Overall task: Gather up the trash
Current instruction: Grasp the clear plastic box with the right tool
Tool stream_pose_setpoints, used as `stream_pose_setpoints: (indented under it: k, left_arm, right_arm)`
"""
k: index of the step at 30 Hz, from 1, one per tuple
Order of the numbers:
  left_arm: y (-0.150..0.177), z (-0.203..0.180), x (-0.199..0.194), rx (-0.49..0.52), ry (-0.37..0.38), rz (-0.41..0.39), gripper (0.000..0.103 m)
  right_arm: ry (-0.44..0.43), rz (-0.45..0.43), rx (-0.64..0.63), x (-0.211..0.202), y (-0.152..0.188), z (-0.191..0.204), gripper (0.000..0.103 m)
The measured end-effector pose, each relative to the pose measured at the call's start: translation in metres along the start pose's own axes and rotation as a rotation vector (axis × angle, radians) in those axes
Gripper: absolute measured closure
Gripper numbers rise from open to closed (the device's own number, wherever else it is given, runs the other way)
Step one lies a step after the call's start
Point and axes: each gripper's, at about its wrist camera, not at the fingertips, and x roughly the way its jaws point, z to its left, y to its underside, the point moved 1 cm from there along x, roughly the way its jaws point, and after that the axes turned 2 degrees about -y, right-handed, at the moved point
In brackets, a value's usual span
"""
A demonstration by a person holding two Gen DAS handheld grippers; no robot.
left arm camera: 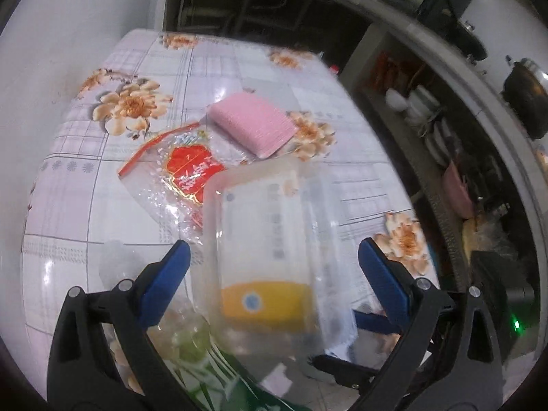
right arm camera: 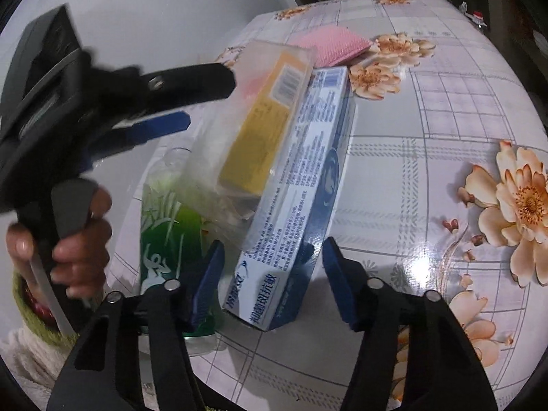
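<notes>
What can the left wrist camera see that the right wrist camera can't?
Only the left wrist view shows the red bag and the shelves of dishes. Only the right wrist view shows the hand holding the left gripper, and the print on the blue box. Both show the pink sponge, the clear tub with its yellow box, the green bottle and the flowered cloth.

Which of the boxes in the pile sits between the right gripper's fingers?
The long blue-and-white toothpaste box: its near end lies between the right gripper fingers. The yellow box sits farther off, inside the clear plastic container leaning on it.
</notes>
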Motion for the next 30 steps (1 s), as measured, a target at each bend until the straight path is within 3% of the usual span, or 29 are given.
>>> stream_pose_setpoints:
  k: [5, 17, 24, 27, 30]
  left_arm:
    - [-0.006, 0.004, 0.013, -0.011, -0.013, 0.046, 0.009]
    - [-0.005, -0.021, 0.033, 0.017, 0.022, 0.106, 0.009]
    - [-0.008, -0.033, 0.037, 0.02, 0.027, 0.103, 0.009]
    - [-0.009, -0.035, 0.033, 0.007, 0.049, 0.084, 0.009]
    - [-0.008, -0.036, 0.024, 0.004, 0.075, 0.053, 0.009]
  right_arm:
    - [-0.029, -0.003, 0.025, -0.001, 0.002, -0.011, 0.057]
    - [-0.02, -0.083, 0.164, -0.041, 0.016, -0.062, 0.062]
    - [-0.006, -0.127, 0.235, -0.058, 0.024, -0.088, 0.063]
    - [0.001, -0.136, 0.258, -0.066, 0.027, -0.1, 0.062]
    - [0.027, -0.147, 0.255, -0.072, 0.026, -0.106, 0.046]
